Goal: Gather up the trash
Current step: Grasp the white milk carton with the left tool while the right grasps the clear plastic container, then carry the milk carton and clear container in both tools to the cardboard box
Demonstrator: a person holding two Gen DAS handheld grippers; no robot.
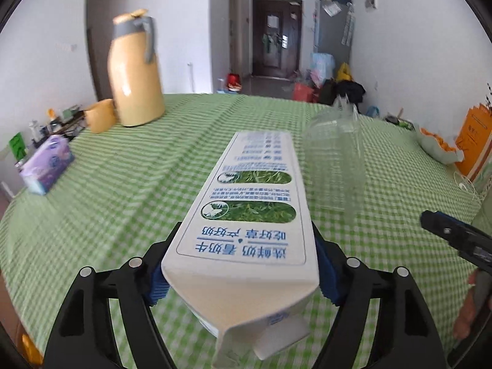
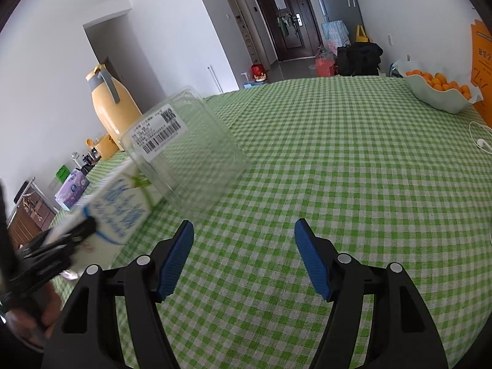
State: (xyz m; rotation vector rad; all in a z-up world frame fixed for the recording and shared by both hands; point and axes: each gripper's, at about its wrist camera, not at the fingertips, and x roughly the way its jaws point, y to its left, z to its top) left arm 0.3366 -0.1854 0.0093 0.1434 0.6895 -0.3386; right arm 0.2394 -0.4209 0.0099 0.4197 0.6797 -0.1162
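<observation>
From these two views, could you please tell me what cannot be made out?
- Carton: left view, the spout end runs off the bottom edge; whether it rests on the table is hidden.
- Clear container: right view, motion blur; label text unreadable, contents unclear.
- Left gripper: right view, blurred at the frame edge.
- Earphones: right view, too small, cable cut off.

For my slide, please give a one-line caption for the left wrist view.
Left hand-held gripper clamps a milk carton above the green checked tablecloth, beside a clear plastic container.
</observation>
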